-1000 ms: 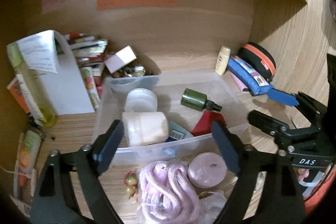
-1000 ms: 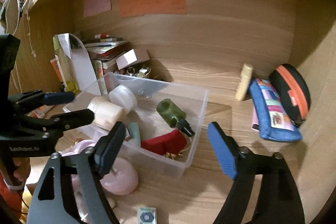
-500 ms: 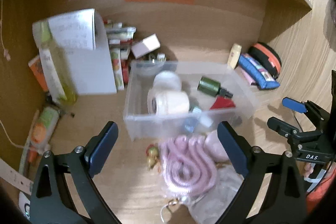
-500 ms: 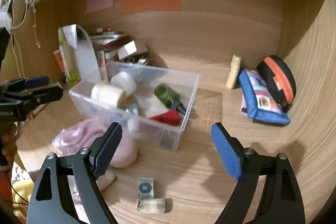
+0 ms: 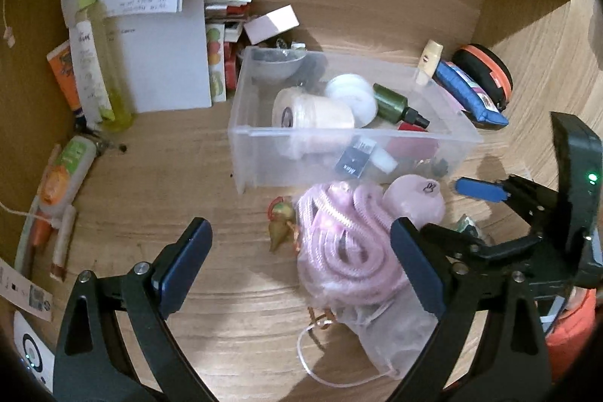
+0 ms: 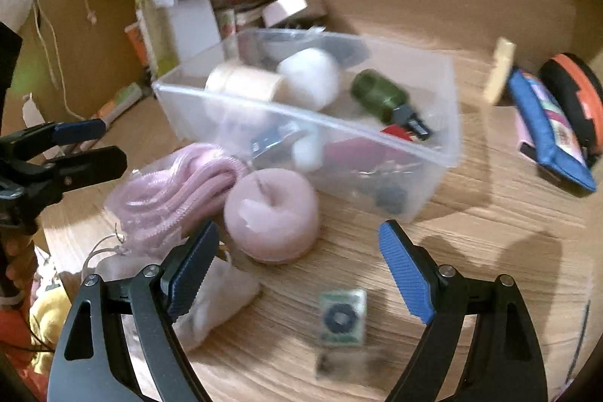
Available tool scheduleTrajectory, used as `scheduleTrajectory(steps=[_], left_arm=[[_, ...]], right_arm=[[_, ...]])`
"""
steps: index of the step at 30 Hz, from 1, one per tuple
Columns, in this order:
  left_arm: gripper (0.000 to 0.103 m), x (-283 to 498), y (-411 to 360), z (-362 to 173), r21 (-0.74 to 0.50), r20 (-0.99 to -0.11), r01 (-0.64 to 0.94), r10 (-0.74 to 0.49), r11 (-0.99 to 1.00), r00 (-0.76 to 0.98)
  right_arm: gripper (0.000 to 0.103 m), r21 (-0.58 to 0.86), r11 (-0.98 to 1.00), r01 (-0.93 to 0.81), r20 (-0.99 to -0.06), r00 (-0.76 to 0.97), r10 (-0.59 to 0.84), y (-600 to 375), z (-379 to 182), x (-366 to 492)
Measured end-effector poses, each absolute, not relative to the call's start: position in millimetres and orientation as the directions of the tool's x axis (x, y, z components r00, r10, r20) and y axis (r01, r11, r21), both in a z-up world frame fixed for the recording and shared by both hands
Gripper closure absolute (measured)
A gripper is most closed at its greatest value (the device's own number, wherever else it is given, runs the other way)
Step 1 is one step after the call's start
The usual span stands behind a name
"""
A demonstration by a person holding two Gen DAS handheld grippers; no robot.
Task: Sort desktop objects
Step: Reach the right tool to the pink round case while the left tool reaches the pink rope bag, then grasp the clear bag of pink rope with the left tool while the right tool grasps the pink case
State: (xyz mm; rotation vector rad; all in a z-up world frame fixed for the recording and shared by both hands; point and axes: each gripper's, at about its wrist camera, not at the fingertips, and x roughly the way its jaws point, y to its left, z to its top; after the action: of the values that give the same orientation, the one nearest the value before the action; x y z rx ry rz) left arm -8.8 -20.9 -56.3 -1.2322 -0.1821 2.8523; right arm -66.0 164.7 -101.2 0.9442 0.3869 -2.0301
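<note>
A clear plastic bin (image 5: 264,138) stands toward the back of the desk, holding a cream tape roll (image 5: 312,113) on its side, a white jar (image 5: 352,93), a green dropper bottle (image 5: 395,106) lying flat and a red case (image 6: 361,153). Just before its front wall lie a coiled pink cord in a mesh bag (image 5: 346,243) and a round pink compact (image 6: 271,211). A small green-printed packet (image 6: 342,317) lies nearer the desk's front edge.
</note>
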Motion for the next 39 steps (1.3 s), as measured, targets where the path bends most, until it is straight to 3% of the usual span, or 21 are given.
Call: scheduleTrajectory(steps=[3, 9, 24, 33, 35, 37, 39], left_arm=[[0.007, -9.0, -23.3, -60.4, -0.13, -0.731, 0.017, 0.084, -0.991, -0.677], [0.007, -13.7, -20.2, -67.6, -0.15, -0.748, -0.007, 0.119, -0.989, -0.653], [0.007, -47.3, 10.0, -94.9, -0.249, -0.818, -0.139, 0.285, -0.958, -0.5], [0.007, -69.2, 15.1, -107.6, -0.213, -0.86, -0.122, 0.245, -0.969, -0.448], [0.009, -73.8, 19.7, -108.8, -0.168, -0.863, -0.124, 0.207, -0.978, -0.461], [0.023, -74.0, 29.6, -109.8, -0.096, -0.863, -0.141, 0.153, -0.985, -0.481], [0.03, -70.9, 35.9, -111.2, -0.036, -0.857, -0.145, 0.105, -0.989, -0.504]], right_arm=[[0.022, 0.07, -0.586, 0.807, -0.761, -0.337, -0.555, 152.2, -107.1, -68.9], [0.042, 0.058, -0.566, 0.822, -0.801, -0.301, -0.518, 136.0, -121.1, -70.5], [0.043, 0.021, -0.6, 0.8, -0.784, -0.359, -0.507, 172.2, -118.7, -72.1], [0.043, 0.068, -0.611, 0.789, -0.764, -0.353, -0.54, 187.4, -113.0, -81.3], [0.043, 0.072, -0.605, 0.793, -0.758, -0.351, -0.55, 186.6, -110.5, -80.5], [0.043, 0.076, -0.601, 0.796, -0.753, -0.349, -0.558, 186.3, -108.2, -79.8], [0.043, 0.077, -0.6, 0.796, -0.75, -0.35, -0.56, 186.3, -105.9, -79.4]])
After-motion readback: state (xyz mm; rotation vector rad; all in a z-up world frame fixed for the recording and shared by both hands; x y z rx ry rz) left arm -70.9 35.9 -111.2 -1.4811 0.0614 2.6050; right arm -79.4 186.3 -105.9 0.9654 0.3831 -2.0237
